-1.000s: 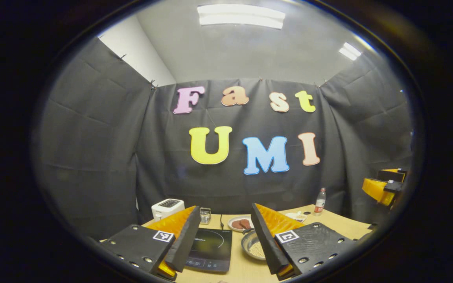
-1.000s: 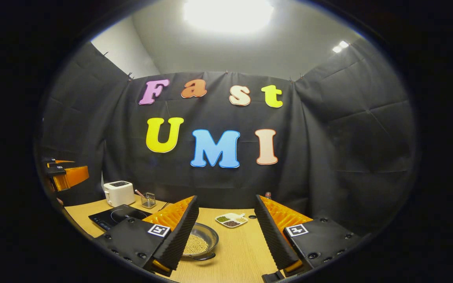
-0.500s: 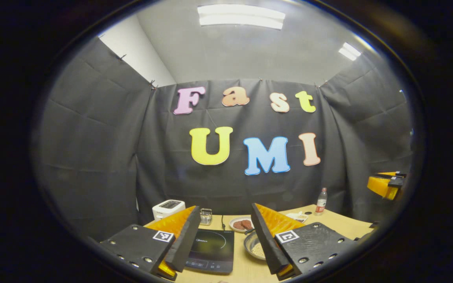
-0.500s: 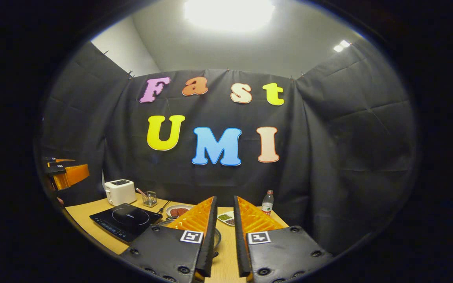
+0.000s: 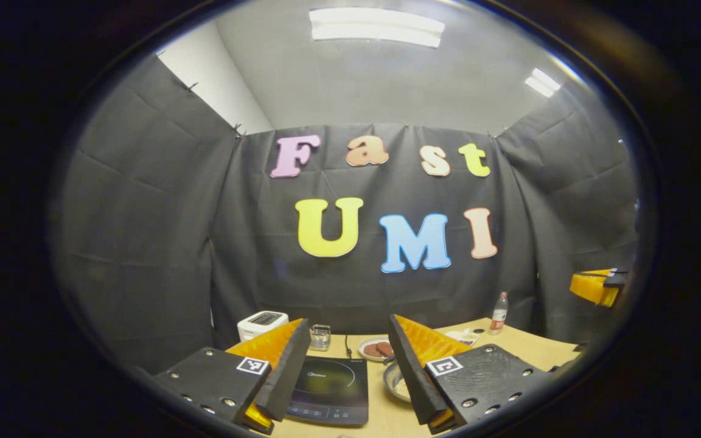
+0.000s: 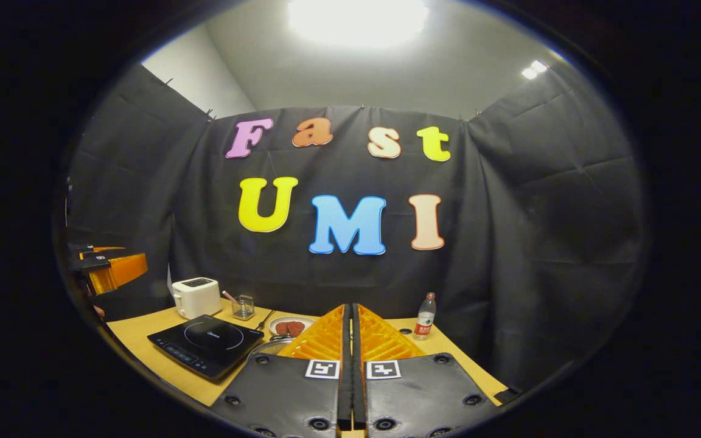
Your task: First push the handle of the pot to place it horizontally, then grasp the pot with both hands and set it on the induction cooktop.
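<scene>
Tabletop [image 6: 143, 340]: light wood-grain surface, flat and matte, enclosed on three sides by creased black cloth walls beneath a grey ceiling with bright panel lights.

Induction cooktop [image 5: 332, 382] [image 6: 204, 344]: flat, glossy black rectangular slab with a thin ring marking on its glass face, lying on the tabletop.

Pot [image 5: 394, 378] [image 6: 268, 347]: shallow round metal vessel, shiny rim, with pale granular contents visible in the left gripper view. It sits on the tabletop just to the right of the cooktop, not on it. Its handle cannot be made out.

Behind these stand a white boxy toaster [image 6: 195, 297], a small clear holder [image 6: 243, 307], a round plate of dark patties [image 6: 289, 326] and a clear plastic bottle [image 6: 425, 316].

Left gripper [image 5: 344, 371]: fingers spread wide, holding nothing, raised above the tabletop with the cooktop seen between them. Finger inner faces are ridged.

Right gripper [image 6: 351, 365]: fingers pressed together with nothing between them, held above the tabletop beside the pot.
</scene>
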Demonstrator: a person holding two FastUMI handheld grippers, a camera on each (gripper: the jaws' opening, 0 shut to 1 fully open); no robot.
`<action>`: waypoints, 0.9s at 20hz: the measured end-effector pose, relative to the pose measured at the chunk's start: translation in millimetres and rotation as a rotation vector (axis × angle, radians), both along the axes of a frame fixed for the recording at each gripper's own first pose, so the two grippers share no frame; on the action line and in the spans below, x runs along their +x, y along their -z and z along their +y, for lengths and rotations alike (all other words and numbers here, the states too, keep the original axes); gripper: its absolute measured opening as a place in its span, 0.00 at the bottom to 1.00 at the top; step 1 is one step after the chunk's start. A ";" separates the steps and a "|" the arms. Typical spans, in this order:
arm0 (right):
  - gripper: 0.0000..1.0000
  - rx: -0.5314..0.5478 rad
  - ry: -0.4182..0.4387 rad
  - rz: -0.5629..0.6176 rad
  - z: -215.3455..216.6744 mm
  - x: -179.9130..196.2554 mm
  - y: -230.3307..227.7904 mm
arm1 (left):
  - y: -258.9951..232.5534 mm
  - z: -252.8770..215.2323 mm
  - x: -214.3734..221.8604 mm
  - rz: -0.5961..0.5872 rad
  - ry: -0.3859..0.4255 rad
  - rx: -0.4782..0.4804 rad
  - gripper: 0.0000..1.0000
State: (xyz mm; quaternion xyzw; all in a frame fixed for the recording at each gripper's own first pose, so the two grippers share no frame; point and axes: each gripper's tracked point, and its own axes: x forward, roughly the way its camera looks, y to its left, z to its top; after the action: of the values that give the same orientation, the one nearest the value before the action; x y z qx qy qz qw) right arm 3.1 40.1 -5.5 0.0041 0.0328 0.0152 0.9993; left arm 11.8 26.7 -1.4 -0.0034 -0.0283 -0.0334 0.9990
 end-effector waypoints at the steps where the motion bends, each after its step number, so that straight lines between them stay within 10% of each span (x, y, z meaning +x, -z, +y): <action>1: 0.02 0.008 -0.010 0.021 4.6 1.3 5.5 | 0.8 2.7 0.1 -0.002 0.003 0.002 0.75; 18: 0.02 -0.031 -0.236 0.319 49.3 20.7 104.4 | 12.5 5.5 24.4 0.009 -0.029 0.017 0.75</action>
State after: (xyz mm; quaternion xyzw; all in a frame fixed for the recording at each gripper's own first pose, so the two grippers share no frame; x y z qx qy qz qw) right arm 23.8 89.4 -109.9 -0.0126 0.1913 0.1310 0.9727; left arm 36.2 32.2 -13.9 0.0053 -0.0234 -0.0194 0.9995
